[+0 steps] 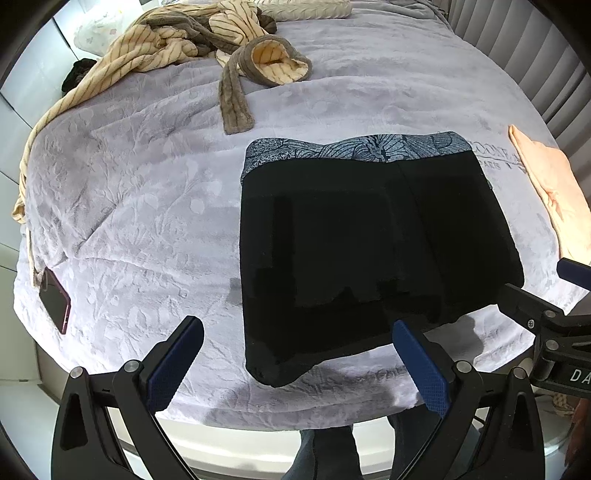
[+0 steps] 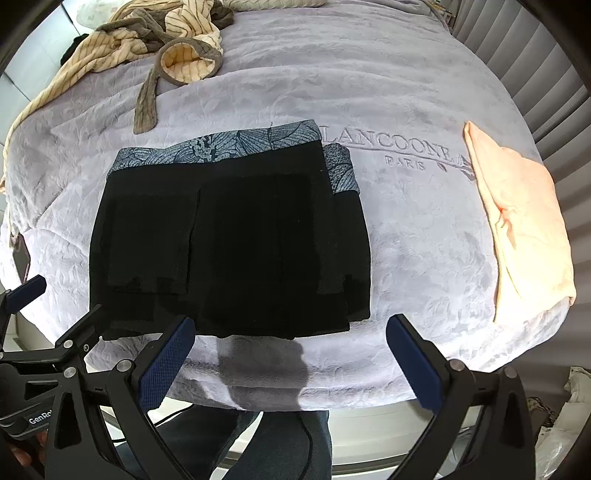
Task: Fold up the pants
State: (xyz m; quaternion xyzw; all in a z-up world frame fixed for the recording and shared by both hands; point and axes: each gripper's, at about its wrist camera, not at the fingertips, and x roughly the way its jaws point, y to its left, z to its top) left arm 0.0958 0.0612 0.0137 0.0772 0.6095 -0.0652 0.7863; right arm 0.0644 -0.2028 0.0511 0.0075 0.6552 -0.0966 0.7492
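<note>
Black pants (image 1: 362, 251) (image 2: 229, 243) with a blue leaf-patterned waistband (image 1: 362, 149) (image 2: 221, 147) lie folded into a flat rectangle on the lilac bed cover (image 1: 147, 206) (image 2: 417, 229), near its front edge. My left gripper (image 1: 297, 338) hovers open at the pants' near edge, empty. My right gripper (image 2: 290, 334) is open too, just before the pants' near right corner, holding nothing. In the left wrist view the right gripper (image 1: 546, 291) enters from the right edge; the left gripper (image 2: 62, 299) shows at the left of the right wrist view.
A striped cream and brown robe (image 1: 192, 40) (image 2: 166, 33) is heaped at the far left of the bed. A folded peach garment (image 1: 554, 192) (image 2: 517, 221) lies at the right. A dark phone (image 1: 55, 299) rests near the left edge. A person's legs (image 2: 258, 443) stand below the bed's front edge.
</note>
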